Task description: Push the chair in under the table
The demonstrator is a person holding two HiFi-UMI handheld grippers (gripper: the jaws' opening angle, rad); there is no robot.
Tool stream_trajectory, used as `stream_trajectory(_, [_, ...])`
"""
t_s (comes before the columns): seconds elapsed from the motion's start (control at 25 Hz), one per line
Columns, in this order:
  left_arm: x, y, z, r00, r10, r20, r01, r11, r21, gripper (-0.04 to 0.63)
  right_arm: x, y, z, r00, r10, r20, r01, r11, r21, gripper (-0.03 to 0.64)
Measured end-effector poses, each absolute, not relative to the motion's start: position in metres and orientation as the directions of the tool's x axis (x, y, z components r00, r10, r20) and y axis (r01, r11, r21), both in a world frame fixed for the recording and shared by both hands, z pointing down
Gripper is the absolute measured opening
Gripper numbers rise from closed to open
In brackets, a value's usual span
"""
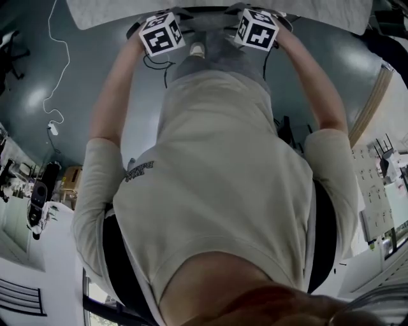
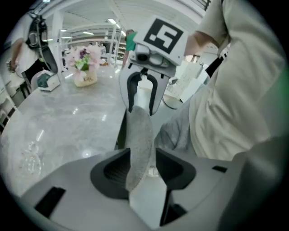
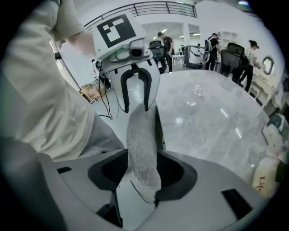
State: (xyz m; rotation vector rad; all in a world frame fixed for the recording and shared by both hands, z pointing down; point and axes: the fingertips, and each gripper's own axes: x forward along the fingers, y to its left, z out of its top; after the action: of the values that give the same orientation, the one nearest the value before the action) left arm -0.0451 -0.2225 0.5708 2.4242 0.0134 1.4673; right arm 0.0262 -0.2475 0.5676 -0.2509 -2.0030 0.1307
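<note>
The chair's grey fabric back runs as a thin edge between my two grippers, which face each other along it. My left gripper is shut on one end of that edge, and the fabric fills the gap between its dark pads. My right gripper is shut on the other end of the chair back in the same way. Each gripper view shows the opposite gripper on the far end: the right gripper and the left gripper. The marble table lies just beyond. In the head view only the marker cubes show, at the table's edge.
The person's torso stands close behind the chair. On the table are a pot of flowers, a white device and a glass. Cables trail on the floor at the left. People stand far off.
</note>
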Motion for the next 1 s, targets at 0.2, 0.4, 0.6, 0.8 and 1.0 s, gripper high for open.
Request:
stream_trajectory(0.2, [-0.042, -0.267, 0.493, 0.654, -0.041, 0.756, -0.29, -0.936, 0.2, 0.164, 0.015, -0.288, 0.505, -0.543, 0.123, 0.831, 0.002, 0.989, -0.145, 0.19])
stream_trajectory(0.4, [-0.044, -0.326, 0.405, 0.749, -0.365, 0.552, -0.506, -0.854, 0.121, 0.127, 0.007, -0.338, 0.425, -0.686, -0.076, 0.723, -0.176, 0.982, -0.064, 0.164])
stream_trajectory(0.6, [-0.053, -0.369, 0.316, 0.721, -0.603, 0.342, -0.651, -0.758, 0.036, 0.093, 0.007, -0.381, 0.346, -0.777, -0.272, 0.568, -0.335, 0.942, -0.006, 0.13])
stream_trajectory(0.8, [-0.055, -0.385, 0.251, 0.66, -0.726, 0.194, -0.738, -0.674, -0.012, 0.071, 0.02, -0.4, 0.286, -0.817, -0.398, 0.418, -0.437, 0.899, 0.003, 0.1])
stream_trajectory(1.0, [-0.069, -0.389, 0.217, 0.56, -0.822, 0.107, -0.825, -0.565, -0.028, 0.069, 0.024, -0.41, 0.248, -0.813, -0.483, 0.324, -0.5, 0.865, 0.035, 0.095])
